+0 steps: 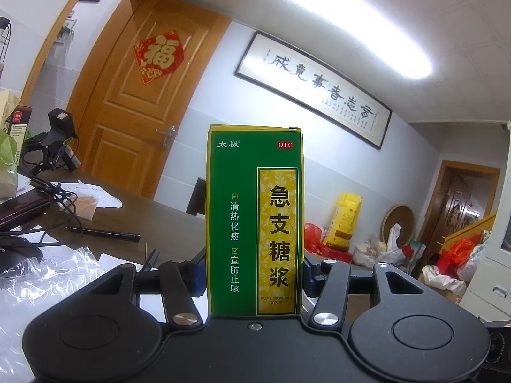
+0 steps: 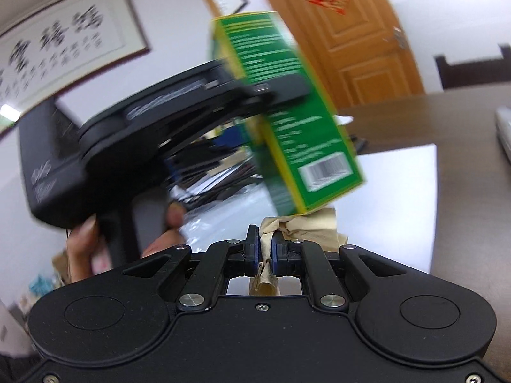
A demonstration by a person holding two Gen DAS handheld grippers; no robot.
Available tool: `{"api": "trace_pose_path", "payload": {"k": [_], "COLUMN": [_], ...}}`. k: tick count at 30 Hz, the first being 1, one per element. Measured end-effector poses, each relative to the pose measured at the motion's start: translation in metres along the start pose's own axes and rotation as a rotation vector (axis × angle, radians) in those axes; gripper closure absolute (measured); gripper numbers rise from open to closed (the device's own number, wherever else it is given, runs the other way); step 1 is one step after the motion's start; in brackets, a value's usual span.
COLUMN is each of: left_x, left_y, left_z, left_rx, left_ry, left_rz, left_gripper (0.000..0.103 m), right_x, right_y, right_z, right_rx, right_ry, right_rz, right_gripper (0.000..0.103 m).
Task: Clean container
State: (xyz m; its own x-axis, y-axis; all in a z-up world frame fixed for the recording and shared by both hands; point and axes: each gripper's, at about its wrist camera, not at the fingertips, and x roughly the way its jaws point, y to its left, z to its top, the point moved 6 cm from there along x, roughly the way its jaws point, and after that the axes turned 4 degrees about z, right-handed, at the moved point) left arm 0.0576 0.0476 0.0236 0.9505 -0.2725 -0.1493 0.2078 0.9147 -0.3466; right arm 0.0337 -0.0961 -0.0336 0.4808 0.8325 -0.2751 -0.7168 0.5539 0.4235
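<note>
A green and yellow medicine box (image 1: 254, 220) stands upright between the fingers of my left gripper (image 1: 254, 269), which is shut on its lower part and holds it in the air. In the right wrist view the same box (image 2: 287, 108) hangs tilted, gripped by the left gripper (image 2: 255, 95). My right gripper (image 2: 264, 245) is shut on a crumpled beige paper tissue (image 2: 306, 226), which touches the box's bottom corner.
A dark wooden desk (image 1: 153, 217) holds a black pen (image 1: 102, 232), cables, clear plastic bags (image 1: 48, 274) and papers. A white sheet (image 2: 392, 198) lies on the desk below the box. An orange door (image 1: 134, 108) and bags (image 1: 447, 255) stand behind.
</note>
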Motion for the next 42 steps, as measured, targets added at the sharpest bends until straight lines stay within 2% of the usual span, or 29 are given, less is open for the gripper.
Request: {"api": "trace_pose_path", "payload": {"k": [5, 8, 11, 16, 20, 24, 26, 31, 33, 42], "left_x": [0.0, 0.0, 0.002, 0.001, -0.003, -0.003, 0.0, 0.005, 0.006, 0.017], "left_y": [-0.006, -0.004, 0.004, 0.006, 0.002, 0.001, -0.001, -0.014, -0.018, -0.035], "left_z": [-0.003, -0.003, -0.002, -0.001, 0.0, -0.001, -0.004, -0.013, -0.017, -0.038], "left_rx": [0.045, 0.057, 0.032, 0.026, 0.032, 0.036, 0.038, 0.089, 0.115, 0.216], "left_ry": [0.0, -0.004, 0.006, 0.004, -0.006, 0.003, 0.023, 0.059, 0.067, 0.138], "left_rz": [0.008, 0.038, 0.054, 0.06, 0.048, 0.046, 0.035, -0.001, -0.007, -0.025], "left_gripper": [0.054, 0.054, 0.054, 0.054, 0.054, 0.054, 0.054, 0.054, 0.054, 0.054], "right_x": [-0.005, -0.003, -0.001, -0.009, -0.017, -0.021, -0.028, -0.045, -0.051, -0.063], "right_y": [0.003, 0.008, 0.009, -0.006, -0.016, -0.017, -0.021, -0.029, -0.031, -0.053], "right_z": [0.001, -0.001, -0.002, 0.004, 0.007, 0.01, 0.014, 0.025, 0.028, 0.031], "right_rx": [-0.05, -0.106, -0.124, -0.042, 0.043, 0.025, 0.059, 0.158, 0.179, 0.263], "right_ry": [-0.013, -0.004, 0.004, -0.018, -0.04, -0.057, -0.085, -0.166, -0.193, -0.268], "right_rz": [-0.07, -0.109, -0.135, -0.195, -0.196, -0.249, -0.231, -0.097, -0.074, -0.086], "right_gripper": [0.095, 0.095, 0.095, 0.095, 0.095, 0.095, 0.095, 0.094, 0.094, 0.094]}}
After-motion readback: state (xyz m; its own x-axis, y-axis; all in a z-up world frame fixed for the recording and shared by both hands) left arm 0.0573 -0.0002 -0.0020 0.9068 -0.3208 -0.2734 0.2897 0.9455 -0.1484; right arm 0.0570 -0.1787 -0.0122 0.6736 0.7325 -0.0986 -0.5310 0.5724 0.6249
